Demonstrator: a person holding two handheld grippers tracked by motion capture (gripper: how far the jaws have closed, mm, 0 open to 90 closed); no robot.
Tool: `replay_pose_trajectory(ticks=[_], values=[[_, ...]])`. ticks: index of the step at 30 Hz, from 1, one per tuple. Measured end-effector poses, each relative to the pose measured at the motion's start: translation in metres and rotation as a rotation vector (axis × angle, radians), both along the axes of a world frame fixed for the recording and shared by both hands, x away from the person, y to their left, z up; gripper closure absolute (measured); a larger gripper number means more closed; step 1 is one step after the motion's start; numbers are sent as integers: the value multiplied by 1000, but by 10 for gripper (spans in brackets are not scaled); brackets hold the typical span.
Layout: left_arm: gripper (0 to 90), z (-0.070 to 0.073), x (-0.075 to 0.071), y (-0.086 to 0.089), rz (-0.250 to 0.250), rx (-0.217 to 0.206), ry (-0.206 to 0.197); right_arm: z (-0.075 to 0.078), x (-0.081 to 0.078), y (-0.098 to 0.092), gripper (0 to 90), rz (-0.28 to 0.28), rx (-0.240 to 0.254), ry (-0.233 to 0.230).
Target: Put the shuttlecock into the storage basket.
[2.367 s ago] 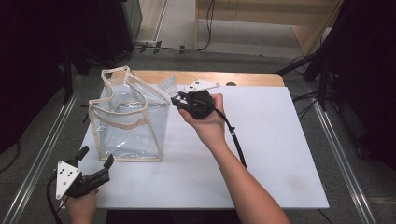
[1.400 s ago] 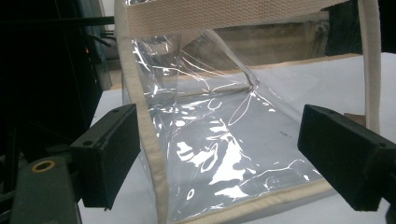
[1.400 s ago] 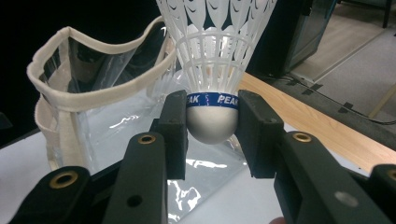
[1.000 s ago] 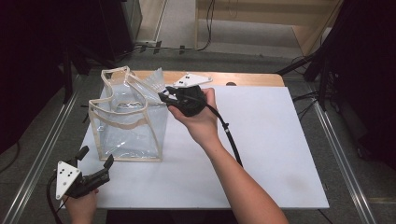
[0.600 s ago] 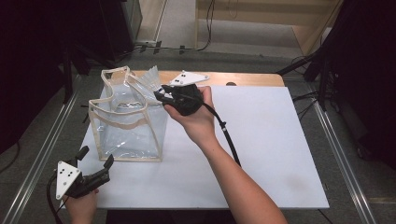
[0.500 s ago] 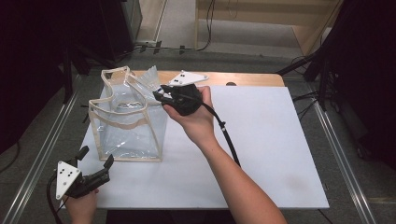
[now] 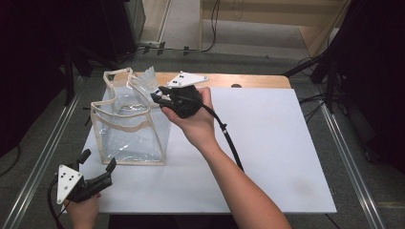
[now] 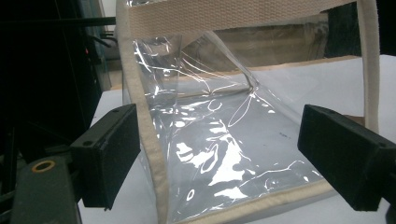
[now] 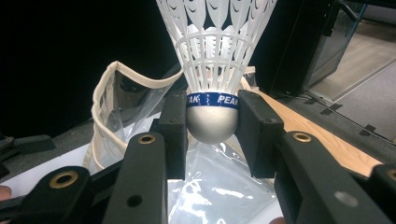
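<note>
The shuttlecock (image 9: pixel 212 70) is clamped by its grey cork base between the pads of the right gripper (image 9: pixel 212 123), feathers beyond the fingertips, above the clear tote bag (image 7: pixel 131 121) (presumably for dropping in). The left gripper (image 7: pixel 98 167) is held with jaws apart, nothing between them, just short of the bag.

We see a white shuttlecock (image 9: pixel 215 56) with silver-grey base and blue band lettered in white, a clear bag (image 7: pixel 131 124) trimmed in cream webbing, a white mat (image 7: pixel 267 143), black jaws
</note>
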State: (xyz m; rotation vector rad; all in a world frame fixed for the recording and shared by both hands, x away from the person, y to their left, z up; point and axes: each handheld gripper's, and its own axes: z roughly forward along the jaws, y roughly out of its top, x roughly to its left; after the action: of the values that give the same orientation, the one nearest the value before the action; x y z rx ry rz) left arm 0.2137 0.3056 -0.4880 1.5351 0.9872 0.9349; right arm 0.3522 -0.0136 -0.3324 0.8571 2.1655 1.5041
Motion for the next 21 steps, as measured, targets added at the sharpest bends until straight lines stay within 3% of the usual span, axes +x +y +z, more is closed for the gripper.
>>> replay_pose_trajectory(ticks=[21], values=[[137, 0, 0, 1, 0, -8, -2, 0, -7, 21, 626, 54, 4, 9]])
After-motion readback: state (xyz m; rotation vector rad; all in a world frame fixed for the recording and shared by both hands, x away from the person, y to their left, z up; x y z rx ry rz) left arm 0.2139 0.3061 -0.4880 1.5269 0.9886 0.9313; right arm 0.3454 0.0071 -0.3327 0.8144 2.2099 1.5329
